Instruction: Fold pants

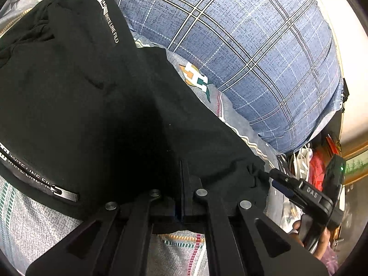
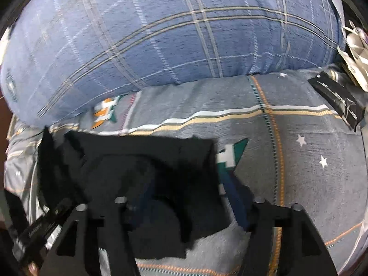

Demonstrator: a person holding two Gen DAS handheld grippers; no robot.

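Black pants [image 1: 96, 96] with white "WHITE LINE FILO" lettering and a zip pocket lie bunched on the grey patterned bed sheet [image 1: 27, 218]. My left gripper [image 1: 182, 177] is shut on the near edge of the pants. In the left wrist view my right gripper [image 1: 273, 176] sits at the pants' right corner, pinching the cloth. In the right wrist view the black pants [image 2: 142, 172] drape between my right gripper's [image 2: 184, 197] fingers, which stand wide apart; the view is blurred. The left gripper [image 2: 46, 220] shows at lower left there.
A large blue checked pillow [image 1: 253, 53] lies just beyond the pants; it also shows in the right wrist view [image 2: 172, 36]. A black packet [image 2: 338, 99] and white bags [image 2: 356, 53] sit at the bed's right edge. Red clutter [image 1: 317, 168] lies past the bed.
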